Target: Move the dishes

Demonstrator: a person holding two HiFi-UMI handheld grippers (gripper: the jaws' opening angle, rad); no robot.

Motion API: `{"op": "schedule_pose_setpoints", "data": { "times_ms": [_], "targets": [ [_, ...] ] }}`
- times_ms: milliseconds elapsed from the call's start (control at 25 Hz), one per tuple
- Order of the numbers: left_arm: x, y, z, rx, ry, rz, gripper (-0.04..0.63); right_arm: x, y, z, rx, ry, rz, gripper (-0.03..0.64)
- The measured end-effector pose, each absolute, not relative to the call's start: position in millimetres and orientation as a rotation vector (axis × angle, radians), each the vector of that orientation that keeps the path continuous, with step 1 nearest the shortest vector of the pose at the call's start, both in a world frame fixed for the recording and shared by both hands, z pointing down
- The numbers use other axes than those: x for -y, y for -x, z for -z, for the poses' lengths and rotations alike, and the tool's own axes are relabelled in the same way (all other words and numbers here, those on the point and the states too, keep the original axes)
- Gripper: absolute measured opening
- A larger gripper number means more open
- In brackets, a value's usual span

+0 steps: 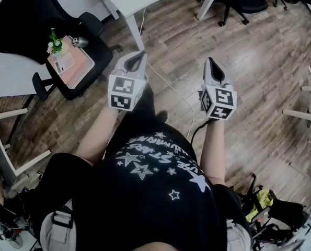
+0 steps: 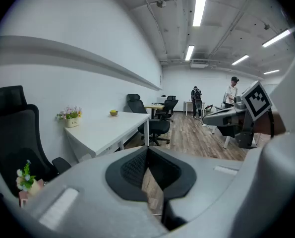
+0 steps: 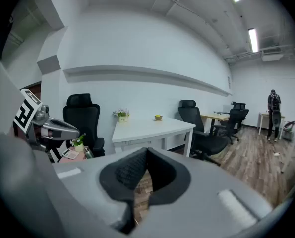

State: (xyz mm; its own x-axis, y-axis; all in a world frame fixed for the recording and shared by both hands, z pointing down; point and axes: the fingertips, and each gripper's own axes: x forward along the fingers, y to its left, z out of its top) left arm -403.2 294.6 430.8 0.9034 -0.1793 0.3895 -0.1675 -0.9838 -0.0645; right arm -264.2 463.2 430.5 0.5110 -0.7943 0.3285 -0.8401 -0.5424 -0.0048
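Starred shirt [image 1: 145, 203], illegible lettering [image 1: 155, 143], left tool [image 1: 139, 54] closed

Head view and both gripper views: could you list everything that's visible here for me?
Office chairs: several, black; the nearest chair at the person's left.
Pink box: one, on that chair's seat, with a small plant and a metal container.
Desk: one, white, by the wall; bears a flower pot and a dish holding something yellow.
Cable: one, white, on the wooden floor.
People: two, far off.
Left gripper: grey, fingers together, empty.
Right gripper: grey, fingers together, empty.
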Motion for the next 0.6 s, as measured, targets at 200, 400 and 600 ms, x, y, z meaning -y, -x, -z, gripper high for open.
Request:
{"op": "schedule_pose_setpoints", "data": {
  "times_ms": [200,400,600],
  "targets": [
    [-306.1,416.6,-428.6,-0.301,3.028,0.622,0.011,-475.3,271.9,-433.7,1.431,-2.594,-0.471,0.005],
    [-304.9,425.2,-432.0,-0.327,3.013,0.646,0.011,-473.6,272.3,-437.3,1.445,-2.601,-0.483,0.005],
    [-291.5,416.7,-423.8,-0.353,3.017,0.618,0.011,-463.6,262.7,-429.9,1.466,-2.612,-0.457,0.003]
  ]
}}
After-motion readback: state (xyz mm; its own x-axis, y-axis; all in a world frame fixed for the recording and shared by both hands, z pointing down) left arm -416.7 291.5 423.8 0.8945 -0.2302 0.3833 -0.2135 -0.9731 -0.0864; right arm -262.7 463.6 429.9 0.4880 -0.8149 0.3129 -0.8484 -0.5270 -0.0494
